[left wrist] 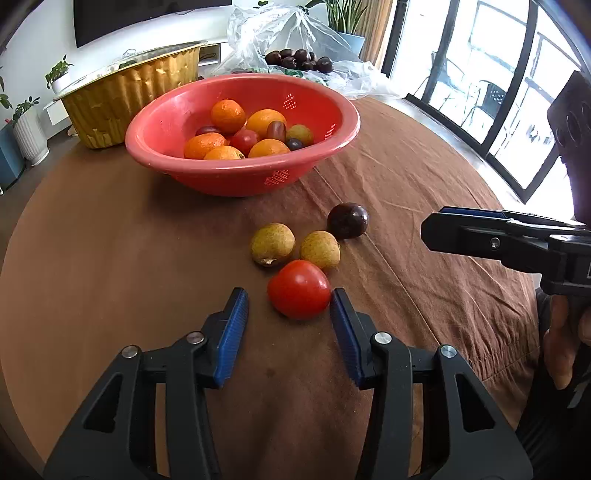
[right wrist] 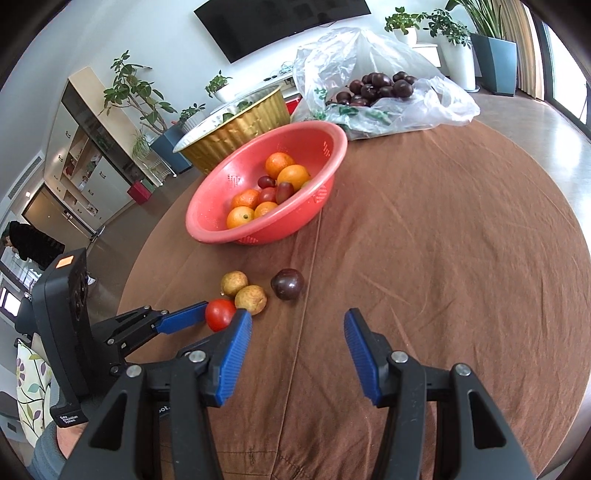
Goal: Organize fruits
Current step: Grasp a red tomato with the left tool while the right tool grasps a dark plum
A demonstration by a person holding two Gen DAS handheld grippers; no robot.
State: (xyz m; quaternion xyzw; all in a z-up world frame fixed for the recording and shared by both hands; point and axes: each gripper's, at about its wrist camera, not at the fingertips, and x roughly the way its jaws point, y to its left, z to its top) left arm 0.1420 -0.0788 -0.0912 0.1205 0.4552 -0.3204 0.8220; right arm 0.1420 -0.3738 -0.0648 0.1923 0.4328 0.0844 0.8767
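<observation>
A red tomato [left wrist: 299, 290] [right wrist: 218, 314] lies on the brown cloth right at the tips of my left gripper [left wrist: 290, 299] [right wrist: 207, 316]. The right pad touches it while the left pad stands a little apart, so the jaws are open. Beyond the tomato lie two yellow-green fruits [left wrist: 273, 243] [left wrist: 320, 249] and a dark purple fruit [left wrist: 348, 220] [right wrist: 287, 283]. A red bowl [left wrist: 221, 181] [right wrist: 266, 232] behind them holds oranges and small fruits. My right gripper [right wrist: 299, 325] [left wrist: 430, 229] is open and empty, just right of the purple fruit.
A gold foil tub [left wrist: 122, 99] [right wrist: 240, 136] stands behind the bowl. A clear plastic bag [left wrist: 295, 33] [right wrist: 369, 55] with dark fruits lies at the table's far side. The round table's edge curves close on the left. A person [right wrist: 29, 243] stands far off.
</observation>
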